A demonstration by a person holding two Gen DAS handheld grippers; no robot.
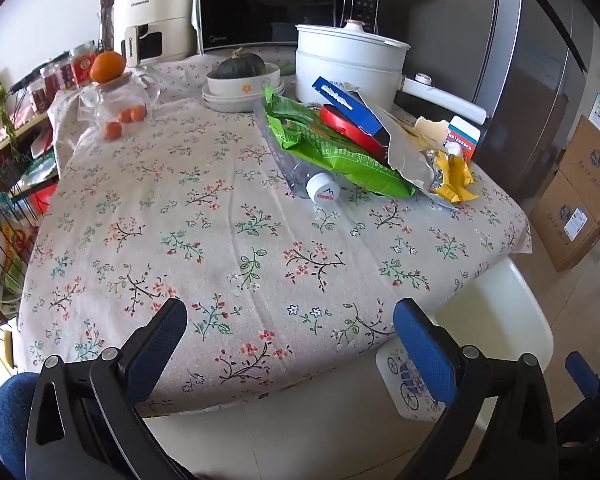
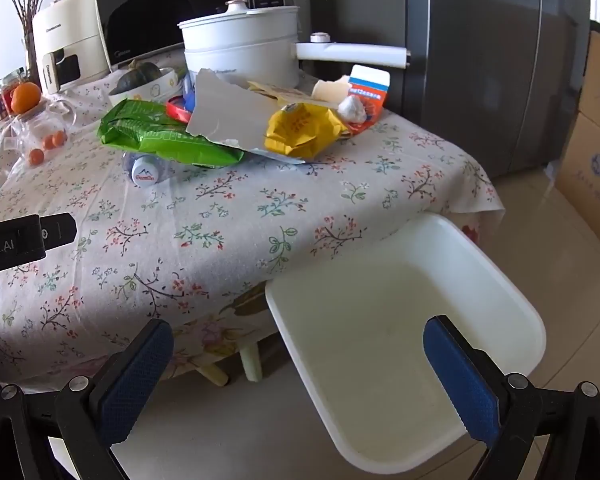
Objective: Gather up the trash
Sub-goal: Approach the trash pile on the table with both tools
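A pile of trash lies at the far right of the floral table: a green wrapper [image 1: 332, 148] [image 2: 168, 136], a clear plastic bottle with a white cap [image 1: 320, 191] [image 2: 143, 173], torn grey cardboard [image 2: 228, 114], a yellow wrapper [image 1: 454, 178] [image 2: 300, 130], a blue box [image 1: 348, 106] and a small carton [image 2: 368, 92]. A white bin [image 2: 380, 320] [image 1: 496, 320] stands on the floor by the table's near right corner. My left gripper [image 1: 290, 328] is open and empty over the table's near edge. My right gripper [image 2: 298, 350] is open and empty above the bin.
At the back stand a microwave [image 1: 284, 0], a white pot [image 1: 344, 60], a bowl with a squash [image 1: 242, 76], a glass jar with oranges [image 1: 116, 100] and a white appliance [image 1: 152, 20]. A fridge [image 2: 480, 60] and cardboard boxes [image 2: 596, 160] are at right. A wire rack [image 1: 0, 200] is at left.
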